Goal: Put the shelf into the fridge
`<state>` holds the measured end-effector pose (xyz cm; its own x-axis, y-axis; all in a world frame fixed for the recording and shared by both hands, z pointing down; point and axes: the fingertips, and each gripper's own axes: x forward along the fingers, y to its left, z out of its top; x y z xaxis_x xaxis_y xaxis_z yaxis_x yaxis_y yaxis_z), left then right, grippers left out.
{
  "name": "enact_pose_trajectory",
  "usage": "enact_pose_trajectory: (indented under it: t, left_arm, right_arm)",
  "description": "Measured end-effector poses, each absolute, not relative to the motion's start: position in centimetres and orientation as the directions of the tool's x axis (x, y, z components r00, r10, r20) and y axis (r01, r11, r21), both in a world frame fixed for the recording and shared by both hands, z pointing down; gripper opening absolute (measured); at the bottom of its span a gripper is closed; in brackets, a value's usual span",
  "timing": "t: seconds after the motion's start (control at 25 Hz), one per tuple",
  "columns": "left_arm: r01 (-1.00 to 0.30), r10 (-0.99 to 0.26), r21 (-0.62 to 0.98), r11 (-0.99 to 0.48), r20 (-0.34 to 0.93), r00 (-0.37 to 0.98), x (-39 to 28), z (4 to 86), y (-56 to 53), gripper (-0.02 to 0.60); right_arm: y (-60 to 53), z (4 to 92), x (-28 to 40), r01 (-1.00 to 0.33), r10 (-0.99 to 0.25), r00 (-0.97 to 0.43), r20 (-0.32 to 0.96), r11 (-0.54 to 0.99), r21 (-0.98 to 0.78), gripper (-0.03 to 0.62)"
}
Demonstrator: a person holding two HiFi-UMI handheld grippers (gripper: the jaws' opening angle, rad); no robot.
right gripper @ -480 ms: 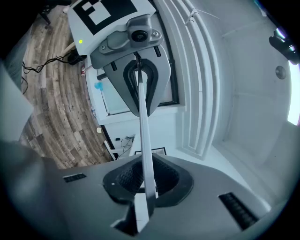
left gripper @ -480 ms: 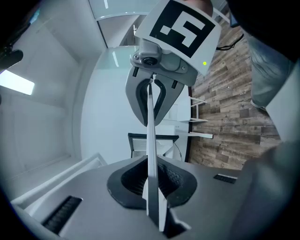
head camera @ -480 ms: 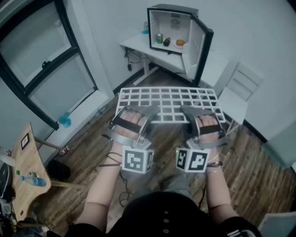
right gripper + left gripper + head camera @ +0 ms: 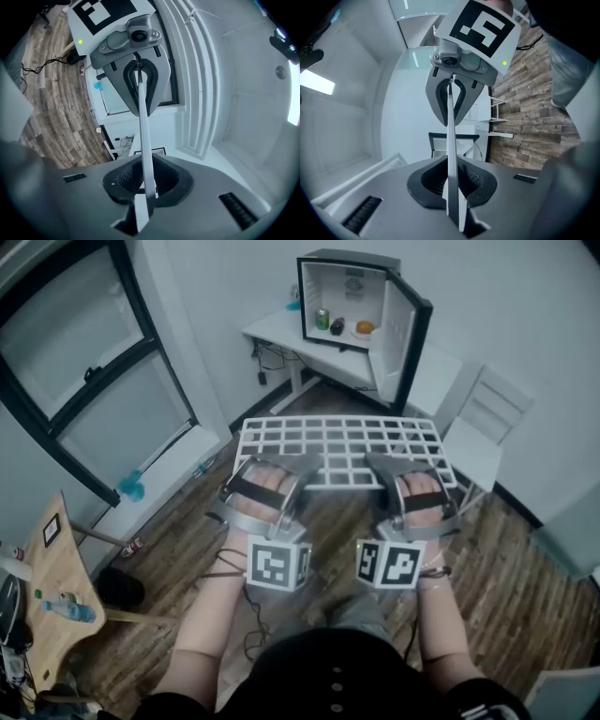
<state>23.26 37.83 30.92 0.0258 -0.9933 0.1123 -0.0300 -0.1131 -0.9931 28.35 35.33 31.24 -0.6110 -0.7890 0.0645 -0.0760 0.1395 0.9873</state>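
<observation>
Over wood-plank floor (image 4: 525, 577), short of the fridge (image 4: 354, 287), left tool (image 4: 302, 465) and right tool (image 4: 381, 465) tight on shelf (image 4: 342, 442).

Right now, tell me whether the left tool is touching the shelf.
Touching. The left gripper view shows the left tool clamped on the shelf, pads against it.

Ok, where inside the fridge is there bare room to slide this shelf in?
The upper part of the fridge cavity, between its ceiling and the items below, is bare. Its floor is crowded: green can, dark object, orange item in a row. The door stands open.
</observation>
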Motion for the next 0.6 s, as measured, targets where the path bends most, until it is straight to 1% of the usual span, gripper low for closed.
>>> enact_pose_trajectory:
  t: [0.32,0.6]
  left_arm:
    - [-0.041,-0.995,-0.995,-0.090,0.088,0.042,23.1,30.3,37.5,0.032]
    - [-0.027,-0.995,-0.996,-0.090,0.089,0.043,23.1,30.5,36.1,0.032]
  right_arm:
    - [35.1,30.5,28.3,-0.096,-0.804,-0.594,0.027,0.104,0.990,0.041]
    - [33.6,31.0,28.3,-0.101,-0.806,-0.591,0.043,0.127,0.987,0.041]
